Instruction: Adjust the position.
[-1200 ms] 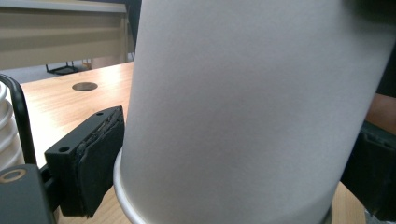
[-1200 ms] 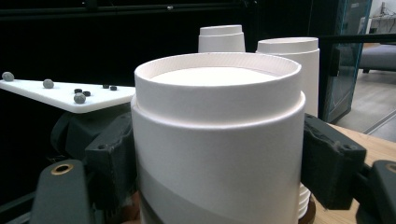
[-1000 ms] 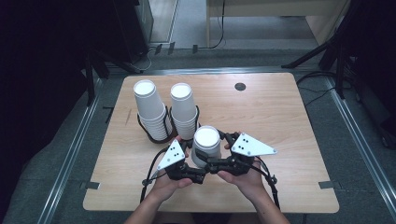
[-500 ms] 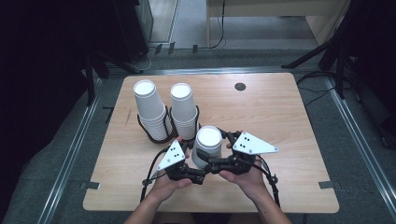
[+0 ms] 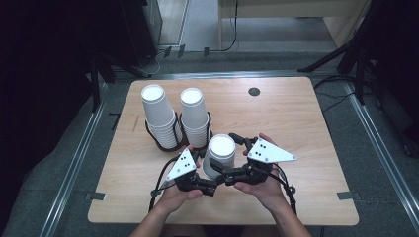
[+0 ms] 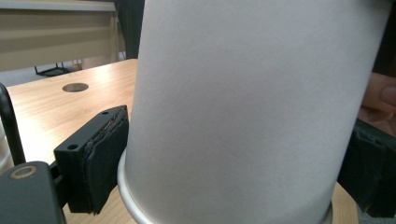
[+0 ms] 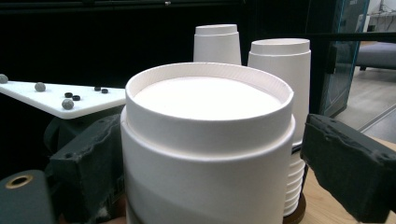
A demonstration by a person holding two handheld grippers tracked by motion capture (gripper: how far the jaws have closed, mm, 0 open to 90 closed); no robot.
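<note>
- Up and left of both claws: two tall stacks of upside-down white paper cups (image 5: 157,114) (image 5: 193,114), side by side in dark ring holders (image 5: 158,143) on the wooden desk (image 5: 296,123).
- Left claw (image 5: 210,165), held in the left hand (image 5: 175,195): jaws at the lower wall of a single upside-down white paper cup (image 5: 220,155), one black pad (image 6: 93,163) pressed against its side near the rim, the other pad at the far side; contact there hard to judge.
- Between the two claws: the paper cup, rim down, just in front of the right stack.
- Right claw (image 5: 237,158), held in the right hand (image 5: 264,185): jaws astride the cup's upper part, left pad touching, right pad (image 7: 350,163) standing clear of the cup.
- Beyond the right claw: small round dark grommet (image 5: 254,91) set in the desk.
</note>
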